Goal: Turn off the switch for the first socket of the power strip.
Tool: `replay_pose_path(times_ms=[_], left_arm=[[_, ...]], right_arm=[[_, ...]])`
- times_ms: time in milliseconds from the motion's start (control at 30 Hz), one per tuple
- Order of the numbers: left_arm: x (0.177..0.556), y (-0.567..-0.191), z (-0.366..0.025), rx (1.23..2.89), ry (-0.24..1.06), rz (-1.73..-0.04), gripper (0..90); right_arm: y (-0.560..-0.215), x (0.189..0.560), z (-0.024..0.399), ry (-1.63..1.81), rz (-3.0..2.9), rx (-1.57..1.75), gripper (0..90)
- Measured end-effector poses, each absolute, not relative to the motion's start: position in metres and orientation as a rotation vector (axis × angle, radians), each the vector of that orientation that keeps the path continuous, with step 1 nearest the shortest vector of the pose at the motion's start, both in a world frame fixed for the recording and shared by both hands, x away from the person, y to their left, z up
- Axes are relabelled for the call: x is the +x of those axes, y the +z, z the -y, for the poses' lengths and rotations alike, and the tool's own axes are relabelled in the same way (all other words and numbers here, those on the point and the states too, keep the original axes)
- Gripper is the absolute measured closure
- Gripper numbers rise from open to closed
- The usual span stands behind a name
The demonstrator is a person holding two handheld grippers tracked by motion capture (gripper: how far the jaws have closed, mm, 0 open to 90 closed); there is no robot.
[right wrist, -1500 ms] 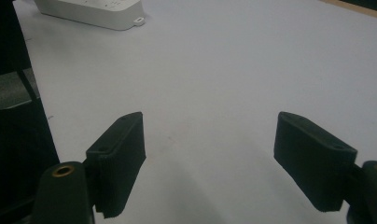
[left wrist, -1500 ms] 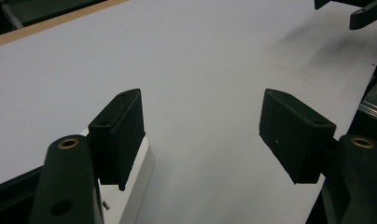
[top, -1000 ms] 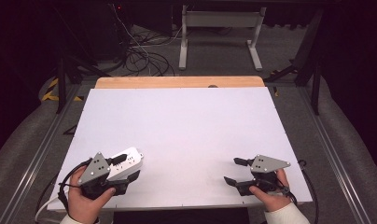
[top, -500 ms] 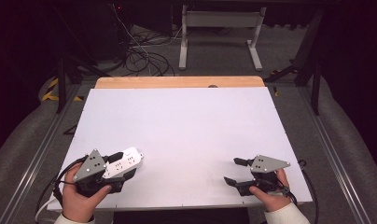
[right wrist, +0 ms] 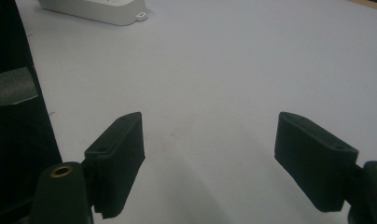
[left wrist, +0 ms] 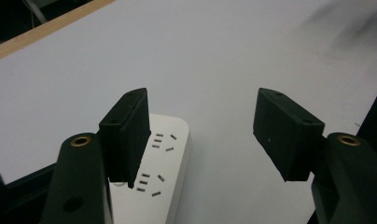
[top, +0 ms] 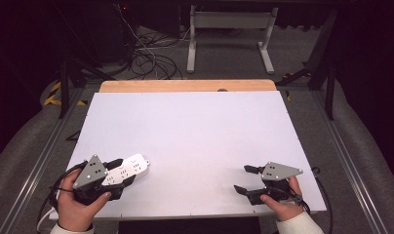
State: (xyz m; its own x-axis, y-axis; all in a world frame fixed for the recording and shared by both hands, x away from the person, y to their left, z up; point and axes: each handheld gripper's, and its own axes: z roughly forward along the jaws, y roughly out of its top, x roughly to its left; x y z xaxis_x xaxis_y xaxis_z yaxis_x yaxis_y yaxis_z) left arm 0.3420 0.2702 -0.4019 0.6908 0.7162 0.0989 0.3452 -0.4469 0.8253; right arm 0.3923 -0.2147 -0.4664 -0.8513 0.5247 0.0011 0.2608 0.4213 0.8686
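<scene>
At the near left of the white table [top: 195, 126], the left gripper [left wrist: 200, 135] is hovering over a white power strip [top: 129, 168] lying flat there; its jaws have just been closing a little, yet they are standing released, one jaw over the strip's sockets and the other over bare table, gripping nothing. At the near right, well apart from the strip, the right gripper [top: 247, 179] is resting with jaws spread wide and nothing between them.

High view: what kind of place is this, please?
Probably a lab or recording workshop, not a home: a bare white table with only a power strip, loose cables on a grey floor, and metal rails beside the table.
</scene>
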Motion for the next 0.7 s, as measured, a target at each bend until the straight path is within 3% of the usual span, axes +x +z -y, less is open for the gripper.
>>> replay_pose_path(times_ms=[700], left_arm=[[0.342,-0.394,-0.304,2.095,0.564,-0.929,42.2]], right_arm=[[-0.467,0.392,0.215,1.395,-2.413,0.686,24.6]])
